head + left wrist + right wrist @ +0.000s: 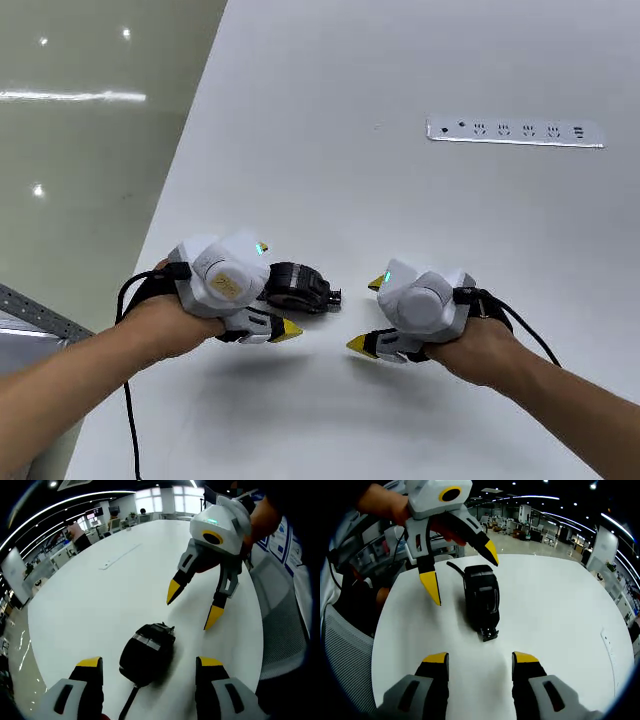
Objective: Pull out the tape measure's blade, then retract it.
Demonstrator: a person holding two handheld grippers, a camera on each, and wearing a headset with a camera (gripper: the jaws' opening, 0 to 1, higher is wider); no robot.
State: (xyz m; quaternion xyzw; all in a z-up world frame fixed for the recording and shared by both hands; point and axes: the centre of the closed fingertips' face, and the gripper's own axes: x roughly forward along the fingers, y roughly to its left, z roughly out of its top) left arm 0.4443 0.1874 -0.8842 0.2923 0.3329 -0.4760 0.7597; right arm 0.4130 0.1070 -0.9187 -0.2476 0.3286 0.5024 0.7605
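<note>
A black tape measure [298, 287] lies on the white table [400, 200], its blade hook pointing at my right gripper. In the head view my left gripper [290, 305] stands open around the case. In the left gripper view the tape measure [147, 652] sits between the yellow fingertips [90, 662] without touching them, under my left gripper [150, 662]. My right gripper [366, 315] is open, a short way off the hook. The right gripper view shows the tape measure [482, 597] ahead of my right gripper [480, 658], with the left gripper [461, 570] straddling its far end. The right gripper [192, 605] faces the left gripper's camera.
A white power strip [515, 131] lies flat at the far right of the table. The table's left edge [170, 180] runs diagonally, with grey floor beyond it. A mesh chair back [280, 620] stands at the table's near side. Black cables trail from both grippers.
</note>
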